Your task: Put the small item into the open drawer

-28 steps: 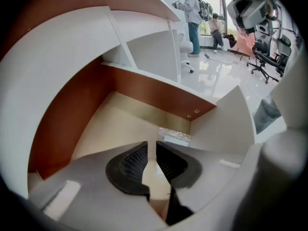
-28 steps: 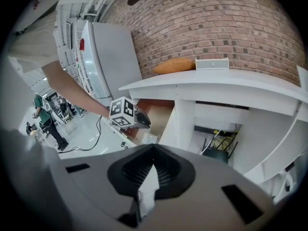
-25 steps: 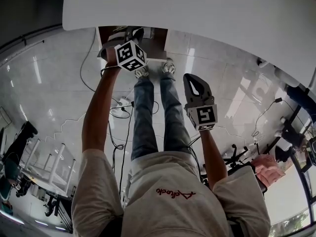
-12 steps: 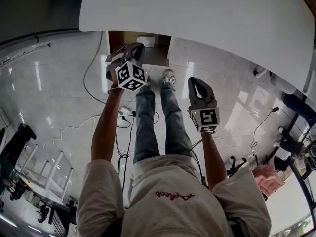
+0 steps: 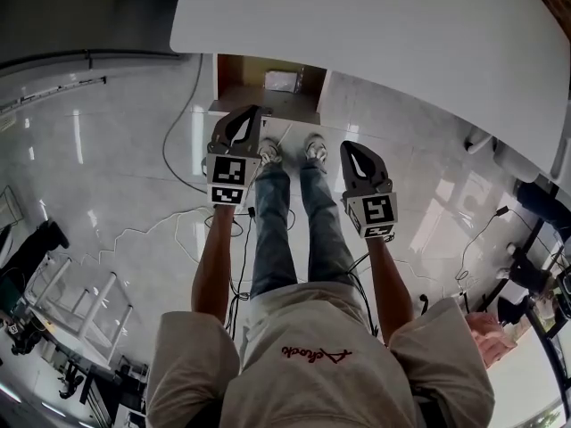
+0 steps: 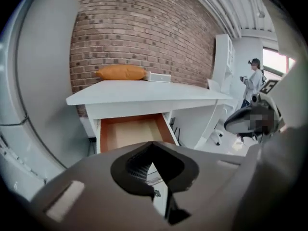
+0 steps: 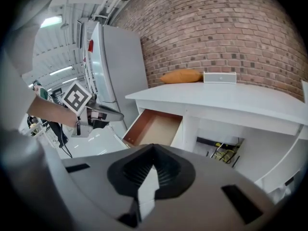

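Note:
In the head view the open wooden drawer (image 5: 234, 89) sticks out from under the white table (image 5: 375, 34). A small pale item (image 5: 280, 80) shows inside it near the back. My left gripper (image 5: 246, 114) is shut and empty, just in front of the drawer's front edge. The right gripper (image 5: 351, 148) is shut too, level with it and to the right of the drawer. The left gripper view shows its jaws (image 6: 153, 143) closed with the drawer (image 6: 130, 131) behind them. The right gripper view shows closed jaws (image 7: 153, 147) and the drawer (image 7: 154, 128); neither gripper view shows the item.
An orange cushion (image 6: 120, 72) and a white box (image 6: 158, 77) lie on the table by the brick wall. A tall white cabinet (image 7: 115, 76) stands left of the table. Cables (image 5: 183, 150) run over the glossy floor. A person (image 6: 253, 81) stands far off at the right.
My left gripper has drawn back out of the drawer toward me, and the drawer with the pale item has come into full view. The right gripper has hardly moved.

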Demonstrator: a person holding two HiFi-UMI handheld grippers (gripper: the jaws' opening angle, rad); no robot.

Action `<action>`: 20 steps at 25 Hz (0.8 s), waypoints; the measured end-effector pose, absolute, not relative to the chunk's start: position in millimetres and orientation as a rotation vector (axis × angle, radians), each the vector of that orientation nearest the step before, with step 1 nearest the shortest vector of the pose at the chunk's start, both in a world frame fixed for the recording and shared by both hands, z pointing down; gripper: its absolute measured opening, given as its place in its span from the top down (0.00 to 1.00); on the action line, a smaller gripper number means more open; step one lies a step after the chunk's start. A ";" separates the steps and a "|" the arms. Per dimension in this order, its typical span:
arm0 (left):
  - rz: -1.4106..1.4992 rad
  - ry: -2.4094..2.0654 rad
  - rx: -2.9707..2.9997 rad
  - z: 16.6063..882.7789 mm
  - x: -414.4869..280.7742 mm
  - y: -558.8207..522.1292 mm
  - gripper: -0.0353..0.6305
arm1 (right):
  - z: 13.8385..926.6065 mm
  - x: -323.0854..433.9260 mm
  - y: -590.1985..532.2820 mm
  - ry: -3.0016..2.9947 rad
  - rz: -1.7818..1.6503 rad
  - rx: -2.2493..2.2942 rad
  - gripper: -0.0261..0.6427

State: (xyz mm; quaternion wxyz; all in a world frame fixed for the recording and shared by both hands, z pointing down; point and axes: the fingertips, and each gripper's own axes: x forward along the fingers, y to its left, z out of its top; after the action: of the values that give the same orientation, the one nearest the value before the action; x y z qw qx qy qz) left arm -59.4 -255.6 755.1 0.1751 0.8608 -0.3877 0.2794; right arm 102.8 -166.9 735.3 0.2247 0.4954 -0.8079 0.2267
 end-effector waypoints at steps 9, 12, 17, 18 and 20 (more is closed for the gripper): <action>0.526 -1.244 2.232 717.0 -110.5 -214.0 0.93 | 725.1 79.0 -166.7 -2.261 0.599 1.352 0.94; 0.510 -1.261 2.197 711.9 -120.1 -193.3 0.93 | 716.8 72.5 -167.1 -2.273 0.571 1.356 0.94; 0.491 -1.278 2.185 693.1 -125.1 -171.2 0.93 | 695.9 62.6 -166.5 -2.296 0.540 1.337 0.94; 0.486 -1.281 2.188 687.5 -124.1 -169.2 0.93 | 691.7 62.2 -165.3 -2.298 0.538 1.331 0.94; 0.474 -1.282 2.202 674.1 -122.1 -166.0 0.93 | 677.7 60.9 -163.9 -2.312 0.516 1.339 0.94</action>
State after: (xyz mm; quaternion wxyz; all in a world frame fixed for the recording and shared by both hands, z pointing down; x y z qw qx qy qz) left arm -122.1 -166.0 674.1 0.2716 0.8176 -0.4762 0.1760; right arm 60.9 -163.9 677.7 0.2088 0.4812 -0.8309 0.1856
